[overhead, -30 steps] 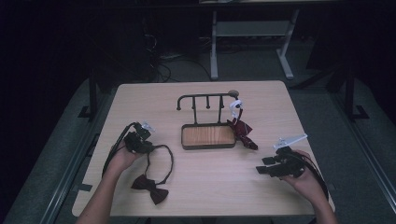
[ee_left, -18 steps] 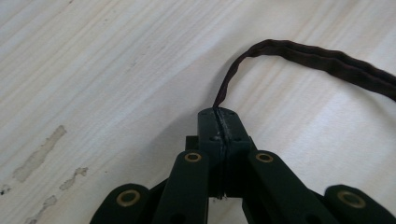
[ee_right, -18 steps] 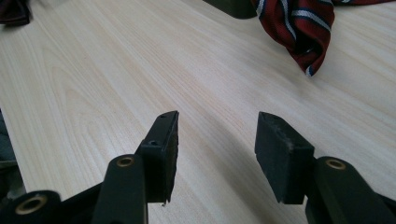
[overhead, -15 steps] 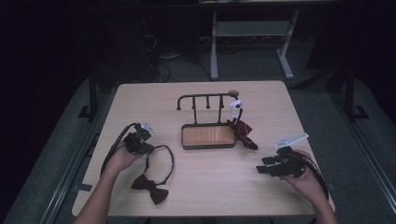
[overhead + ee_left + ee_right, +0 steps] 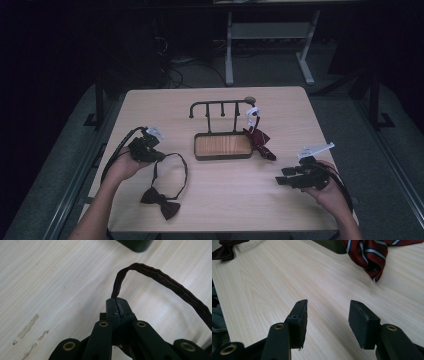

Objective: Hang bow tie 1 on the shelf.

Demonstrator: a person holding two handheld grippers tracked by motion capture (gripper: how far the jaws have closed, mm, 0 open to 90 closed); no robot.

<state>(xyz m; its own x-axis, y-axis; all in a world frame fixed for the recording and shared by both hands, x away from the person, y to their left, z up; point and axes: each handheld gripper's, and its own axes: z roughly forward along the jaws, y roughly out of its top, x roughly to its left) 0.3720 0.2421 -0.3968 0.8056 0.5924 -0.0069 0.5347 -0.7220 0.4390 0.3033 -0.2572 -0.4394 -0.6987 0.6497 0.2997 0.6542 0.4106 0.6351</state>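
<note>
Left tongs clamped on bow tie strap, soft, limp and light, best pinched mid-band; right tongs apart above surface

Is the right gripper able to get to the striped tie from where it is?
Probably yes. The right gripper is open, and only bare table lies between its jaws and the striped tie hanging off the rack.

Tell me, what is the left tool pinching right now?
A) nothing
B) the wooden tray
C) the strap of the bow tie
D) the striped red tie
C: the left tool has its jaws shut on the dark strap of the bow tie.
</note>
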